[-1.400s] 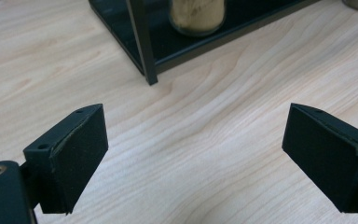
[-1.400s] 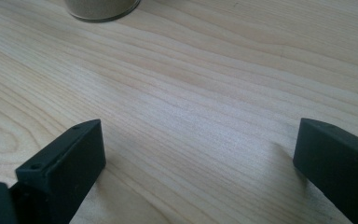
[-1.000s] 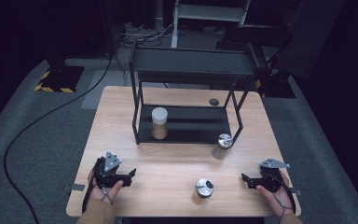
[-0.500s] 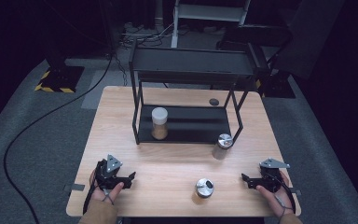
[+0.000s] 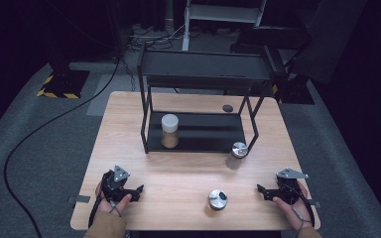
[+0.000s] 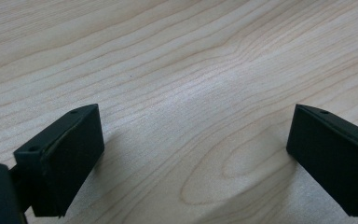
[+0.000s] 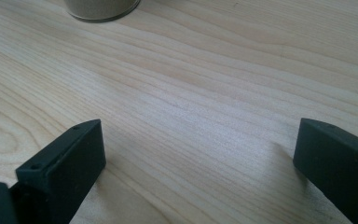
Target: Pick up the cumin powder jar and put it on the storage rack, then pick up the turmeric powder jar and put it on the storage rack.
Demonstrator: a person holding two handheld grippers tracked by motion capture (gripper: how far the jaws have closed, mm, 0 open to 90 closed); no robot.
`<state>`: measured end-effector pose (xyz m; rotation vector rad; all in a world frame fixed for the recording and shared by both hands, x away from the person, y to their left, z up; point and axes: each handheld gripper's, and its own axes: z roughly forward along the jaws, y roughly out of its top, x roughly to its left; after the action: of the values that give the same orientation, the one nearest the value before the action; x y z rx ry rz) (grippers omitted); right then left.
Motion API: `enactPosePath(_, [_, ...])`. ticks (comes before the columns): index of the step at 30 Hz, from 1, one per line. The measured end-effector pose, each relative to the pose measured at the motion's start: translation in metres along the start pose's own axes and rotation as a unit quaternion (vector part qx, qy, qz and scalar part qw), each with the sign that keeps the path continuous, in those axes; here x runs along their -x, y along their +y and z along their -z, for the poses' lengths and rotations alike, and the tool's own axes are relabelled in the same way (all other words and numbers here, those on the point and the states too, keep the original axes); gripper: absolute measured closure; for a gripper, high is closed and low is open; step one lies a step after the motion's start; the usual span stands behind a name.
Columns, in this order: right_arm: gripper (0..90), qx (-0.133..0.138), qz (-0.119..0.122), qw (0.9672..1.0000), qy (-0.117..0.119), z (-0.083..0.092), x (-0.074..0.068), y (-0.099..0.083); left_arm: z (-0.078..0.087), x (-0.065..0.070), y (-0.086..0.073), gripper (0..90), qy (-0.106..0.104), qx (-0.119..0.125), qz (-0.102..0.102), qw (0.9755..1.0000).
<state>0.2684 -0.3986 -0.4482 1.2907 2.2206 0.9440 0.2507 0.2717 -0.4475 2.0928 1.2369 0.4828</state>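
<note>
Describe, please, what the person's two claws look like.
Both the left claw and the right claw are black, each topped by a grey three-cornered plate and trailing a thin dark cable. Their jaws are flat, black rectangular blocks with small screw holes along the top edge. A brownish sleeve covers the left forearm.

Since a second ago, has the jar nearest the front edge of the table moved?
No. The jar stands at the same spot on the table, level with the hand-held grippers and in front of the shelf rack, as before.
</note>
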Motion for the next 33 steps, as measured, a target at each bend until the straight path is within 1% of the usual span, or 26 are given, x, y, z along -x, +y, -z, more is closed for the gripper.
enactPosePath(3, [2.3, 0.000, 0.000, 1.0000, 0.000, 0.000, 0.000, 0.000, -0.001, 0.000, 0.001, 1.3, -0.002, -0.001, -0.001, 1.0000])
enactPosePath(9, [2.3, 0.000, 0.000, 1.0000, 0.000, 0.000, 0.000, 0.000, 0.000, 0.000, 0.001, 1.2, -0.002, -0.002, -0.001, 1.0000])
enactPosePath(14, [5.4, 0.004, -0.001, 1.0000, -0.001, 0.001, 0.000, -0.001, 0.000, 0.000, 0.001, 0.9, -0.002, -0.003, 0.000, 1.0000])
enactPosePath(17, [6.0, 0.006, -0.007, 1.0000, 0.001, 0.002, 0.001, -0.002, -0.001, 0.000, 0.001, 0.7, -0.001, -0.002, -0.001, 1.0000])
enactPosePath(20, [6.1, 0.009, -0.005, 0.9999, -0.001, 0.004, 0.000, -0.001, 0.000, 0.000, 0.000, 0.7, -0.001, -0.002, -0.001, 1.0000])
enactPosePath(33, [6.1, 0.052, 0.000, 0.9986, 0.005, 0.027, -0.008, 0.009, -0.001, 0.000, 0.000, 0.5, -0.001, -0.002, 0.000, 1.0000])
